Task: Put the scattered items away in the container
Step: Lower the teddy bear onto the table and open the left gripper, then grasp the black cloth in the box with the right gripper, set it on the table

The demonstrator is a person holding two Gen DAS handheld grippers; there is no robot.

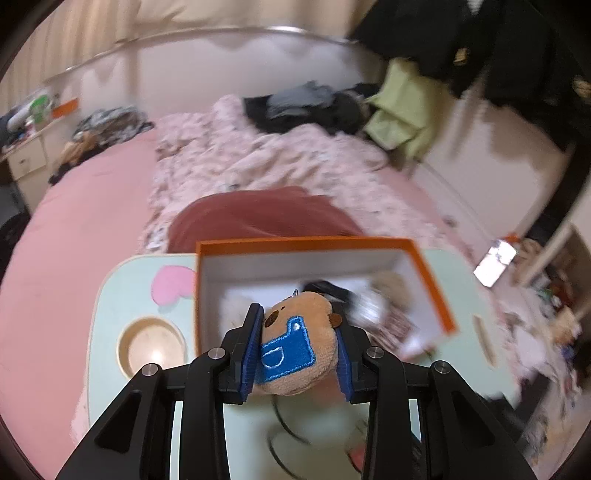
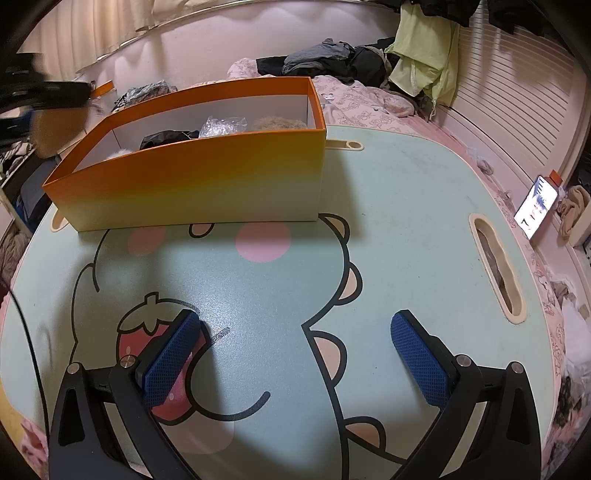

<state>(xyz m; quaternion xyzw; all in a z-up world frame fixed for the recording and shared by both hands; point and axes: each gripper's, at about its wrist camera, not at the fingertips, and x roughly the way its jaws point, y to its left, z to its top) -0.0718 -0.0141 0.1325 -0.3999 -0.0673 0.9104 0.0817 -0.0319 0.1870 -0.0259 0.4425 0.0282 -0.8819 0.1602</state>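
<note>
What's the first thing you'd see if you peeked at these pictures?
A little brown plush bear with a blue patch, squeezed in the left gripper right over the near edge of the orange box. The box sits on a mint cartoon table with a strawberry drawing. The right gripper hangs over that table, jaws wide and empty.

Bedroom setting: a bed [image 1: 81, 229] with a pink sheet and a rumpled floral quilt [image 1: 258, 155] fills mid-frame; dark clothes [image 2: 325, 59] are heaped at upper centre, a pleated curtain [image 2: 92, 33] hangs upper left, and a lit phone [image 2: 535, 206] stands at right.
</note>
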